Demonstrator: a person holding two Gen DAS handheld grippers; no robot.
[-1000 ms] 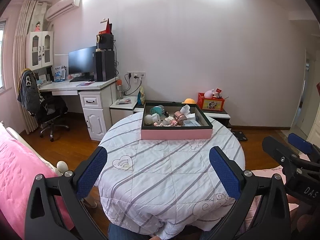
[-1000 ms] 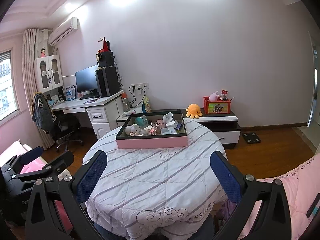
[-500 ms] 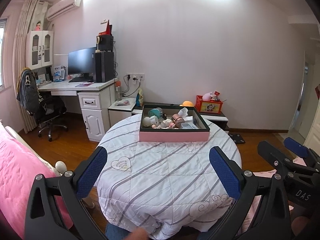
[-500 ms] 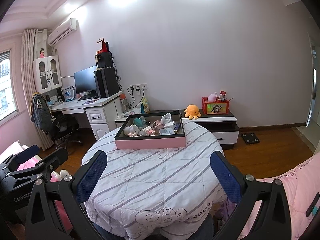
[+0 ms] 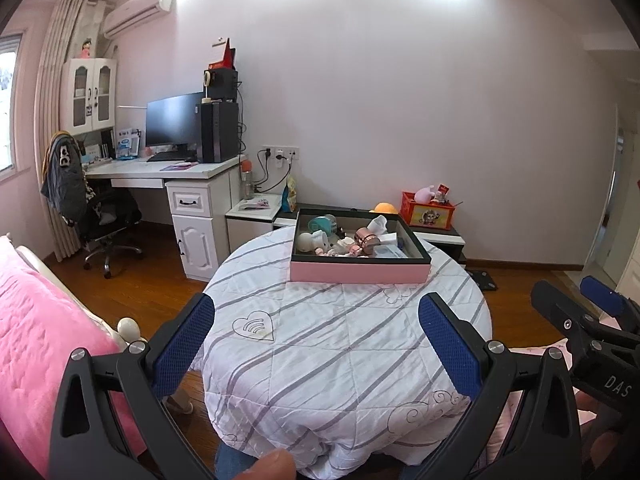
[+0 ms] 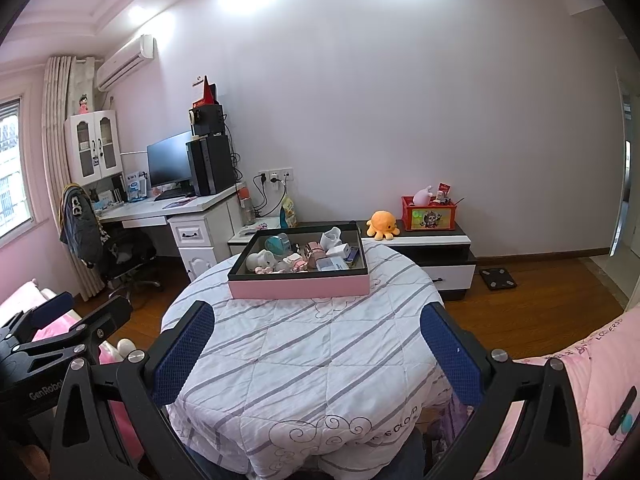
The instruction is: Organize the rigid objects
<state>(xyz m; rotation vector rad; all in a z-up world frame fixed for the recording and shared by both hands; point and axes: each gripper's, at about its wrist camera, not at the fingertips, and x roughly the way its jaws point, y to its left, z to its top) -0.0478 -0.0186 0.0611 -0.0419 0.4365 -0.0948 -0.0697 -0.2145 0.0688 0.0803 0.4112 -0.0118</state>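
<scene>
I held both grippers back at the near edge of the round table (image 5: 344, 344), jaws wide apart and empty. The pink box (image 5: 360, 272) of small rigid objects (image 5: 352, 240) sat at the far side, its long axis running left to right. From my left gripper (image 5: 316, 336) it lay ahead and a little right; from my right gripper (image 6: 318, 340) ahead and slightly left. I judged neither arm clearly nearer, and both needed a long forward reach.

Bright ceiling glare on wall; sharp focus; fisheye-bent, vignetted edges.
</scene>
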